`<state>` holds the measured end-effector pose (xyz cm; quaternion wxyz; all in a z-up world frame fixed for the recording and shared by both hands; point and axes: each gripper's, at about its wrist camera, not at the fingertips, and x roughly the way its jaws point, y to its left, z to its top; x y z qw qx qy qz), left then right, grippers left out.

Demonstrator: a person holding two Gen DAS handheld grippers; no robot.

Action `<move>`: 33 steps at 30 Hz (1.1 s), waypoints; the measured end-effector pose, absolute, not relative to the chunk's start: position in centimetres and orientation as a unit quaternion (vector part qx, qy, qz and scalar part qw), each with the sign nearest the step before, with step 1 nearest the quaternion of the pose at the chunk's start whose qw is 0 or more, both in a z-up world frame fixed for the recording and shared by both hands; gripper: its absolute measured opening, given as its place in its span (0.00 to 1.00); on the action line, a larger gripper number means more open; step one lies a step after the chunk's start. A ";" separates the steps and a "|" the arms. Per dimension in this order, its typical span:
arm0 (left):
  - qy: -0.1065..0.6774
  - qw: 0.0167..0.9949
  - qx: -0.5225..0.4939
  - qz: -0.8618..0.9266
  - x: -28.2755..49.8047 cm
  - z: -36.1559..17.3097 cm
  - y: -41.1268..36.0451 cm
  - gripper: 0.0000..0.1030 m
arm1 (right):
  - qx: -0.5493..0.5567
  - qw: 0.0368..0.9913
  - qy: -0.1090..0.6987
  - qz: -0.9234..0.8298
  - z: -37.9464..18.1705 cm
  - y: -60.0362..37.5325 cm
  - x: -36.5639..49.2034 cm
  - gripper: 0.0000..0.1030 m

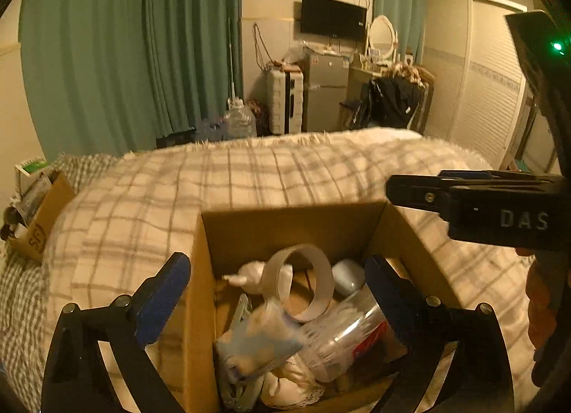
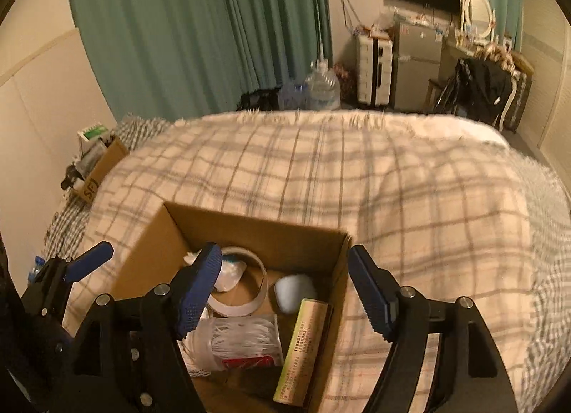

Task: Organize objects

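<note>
Your left tongs [image 1: 276, 291] are spread wide over the cardboard box [image 1: 289, 223], one blue pad outside its left wall and the other over its right side, pinching nothing. Your right tongs [image 2: 282, 291] are spread too and hold nothing, the left pad above the box's contents and the right pad just outside the box's right wall [image 2: 340, 270]. From the left wrist view, your right tool shows as a black bar crossing above the box's far right corner.

Inside the box, a tape ring [image 1: 299, 282] stands tilted on its edge near the middle. Behind it lies a small white figure [image 1: 249, 273] and beside it a pale rounded case [image 1: 348, 275]. Nearer to you lie a clear tub of cotton swabs [image 1: 342, 334] on its side and a soft plastic packet [image 1: 257, 338]; something metal sits by the left wall, perhaps pliers, though the view is too blurred to tell. The right wrist view also shows a yellow-green tube [image 2: 303, 348] leaning along the right wall.

The box rests on a bed with a checked blanket [image 2: 357, 181]. At the bed's left edge stands a second cardboard box [image 2: 103, 166] with items in it. Beyond the bed hang green curtains [image 1: 125, 56].
</note>
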<state>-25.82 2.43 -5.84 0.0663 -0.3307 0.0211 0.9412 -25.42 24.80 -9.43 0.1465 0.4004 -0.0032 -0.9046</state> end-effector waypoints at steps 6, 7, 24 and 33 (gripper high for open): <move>0.039 0.050 -0.279 0.958 -23.6 -0.1 2.7 1.00 | 0.326 0.121 -0.013 -0.937 -2.7 26.5 -21.0 0.93; 0.041 0.050 -0.273 0.960 -23.1 0.7 2.7 1.00 | 0.311 0.119 -0.013 -0.943 -1.6 26.8 -20.1 0.99; 0.033 0.055 -0.133 0.989 -10.1 10.3 0.8 1.00 | 0.150 0.074 -0.021 -0.986 6.2 30.8 -4.3 1.00; -0.030 0.023 -0.109 0.993 -6.7 6.4 -0.7 1.00 | 0.132 0.042 -0.020 -0.990 2.0 30.6 -1.2 1.00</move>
